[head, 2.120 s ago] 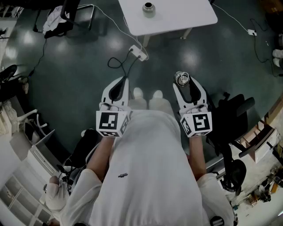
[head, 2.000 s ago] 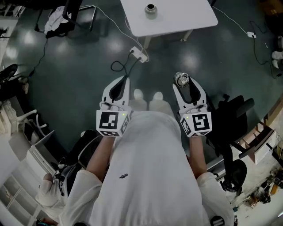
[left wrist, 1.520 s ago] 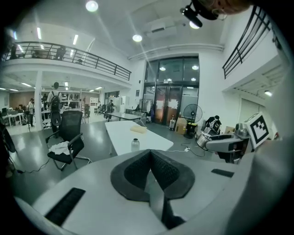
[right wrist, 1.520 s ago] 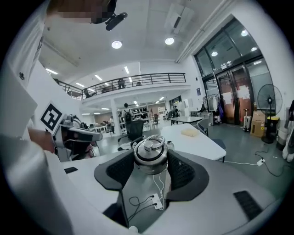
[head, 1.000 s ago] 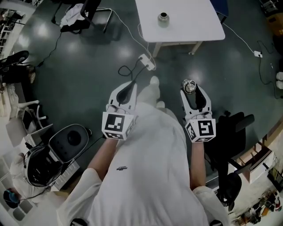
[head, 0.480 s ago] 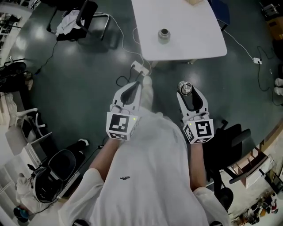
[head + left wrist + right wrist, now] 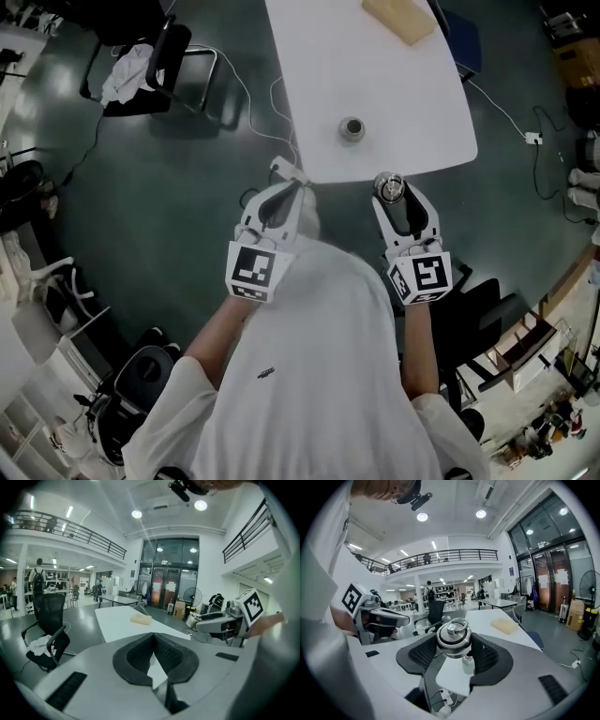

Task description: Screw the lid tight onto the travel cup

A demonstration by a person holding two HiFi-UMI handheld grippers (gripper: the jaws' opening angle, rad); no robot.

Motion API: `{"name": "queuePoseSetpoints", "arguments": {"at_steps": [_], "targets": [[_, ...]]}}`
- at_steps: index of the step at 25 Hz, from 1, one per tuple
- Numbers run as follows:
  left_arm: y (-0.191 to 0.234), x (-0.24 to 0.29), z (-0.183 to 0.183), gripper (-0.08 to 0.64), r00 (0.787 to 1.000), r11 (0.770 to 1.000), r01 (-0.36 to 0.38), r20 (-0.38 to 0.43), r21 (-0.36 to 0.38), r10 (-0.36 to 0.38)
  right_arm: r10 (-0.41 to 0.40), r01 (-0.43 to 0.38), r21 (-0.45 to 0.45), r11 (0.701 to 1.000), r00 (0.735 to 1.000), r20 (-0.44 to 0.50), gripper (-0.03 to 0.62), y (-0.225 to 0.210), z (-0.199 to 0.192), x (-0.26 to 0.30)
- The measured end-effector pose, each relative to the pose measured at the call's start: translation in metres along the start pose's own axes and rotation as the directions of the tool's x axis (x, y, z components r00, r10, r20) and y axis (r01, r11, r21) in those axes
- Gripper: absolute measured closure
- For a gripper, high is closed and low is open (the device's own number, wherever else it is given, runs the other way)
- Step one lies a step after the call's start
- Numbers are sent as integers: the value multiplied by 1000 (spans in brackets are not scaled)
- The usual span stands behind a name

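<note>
Item, nearest: left gripper [image 7: 153,654], jaws pressed together with nothing between them, carried at the person's front beside its mate. Item: right gripper [image 7: 453,645], jaws spread wide and pinching the lid [image 7: 453,638] across its rim, the domed top with its wire loop facing forward; in the head view the lid [image 7: 388,187] sits at the jaw tips just short of the table [image 7: 412,103] edge. The lid looks like polished metal: rigid, probably light, and likely slippery on the curved dome, so the rim band is the sound place to hold it, as the ribbed pads do now. Item, further: travel cup [image 7: 352,128], upright and open-mouthed on the white table, well apart from both grippers; it appears small and metallic, though it is too small in view to judge its finish. It would probably spin or tip under twisting, so the empty gripper should clamp its body. Item, furthest: tan block [image 7: 398,19] at the table's far end.
</note>
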State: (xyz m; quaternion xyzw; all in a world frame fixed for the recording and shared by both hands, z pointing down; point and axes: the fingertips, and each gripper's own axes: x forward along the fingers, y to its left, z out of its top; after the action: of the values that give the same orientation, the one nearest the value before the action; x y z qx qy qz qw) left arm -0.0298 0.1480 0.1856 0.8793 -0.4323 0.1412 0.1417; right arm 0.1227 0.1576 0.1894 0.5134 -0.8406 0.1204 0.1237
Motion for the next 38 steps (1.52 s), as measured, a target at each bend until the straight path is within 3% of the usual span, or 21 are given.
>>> {"name": "queuePoseSetpoints", "arguments": {"at_steps": [11, 21, 30, 31, 33, 38], "targets": [[44, 60, 20, 557, 998, 998, 58, -18, 26, -57, 2, -2, -6, 1000, 999, -36, 371, -22, 15, 67], [48, 88, 1, 557, 995, 996, 78, -66, 35, -75, 48, -50, -12, 999, 994, -95, 370, -39, 0, 98], [42, 122, -30, 554, 986, 986, 145, -97, 80, -137, 95, -99, -25, 995, 987, -133, 370, -52, -17, 129], [41, 127, -35, 542, 984, 984, 160, -98, 84, -151, 105, -110, -27, 994, 985, -137, 370, -53, -20, 133], [37, 139, -46, 432, 977, 976, 195, -104, 93, -185, 128, -136, -38, 990, 980, -151, 370, -55, -26, 140], [30, 165, -74, 358, 969, 963, 232, -124, 140, -215, 200, -217, -79, 973, 962, -185, 370, -58, -43, 154]]}}
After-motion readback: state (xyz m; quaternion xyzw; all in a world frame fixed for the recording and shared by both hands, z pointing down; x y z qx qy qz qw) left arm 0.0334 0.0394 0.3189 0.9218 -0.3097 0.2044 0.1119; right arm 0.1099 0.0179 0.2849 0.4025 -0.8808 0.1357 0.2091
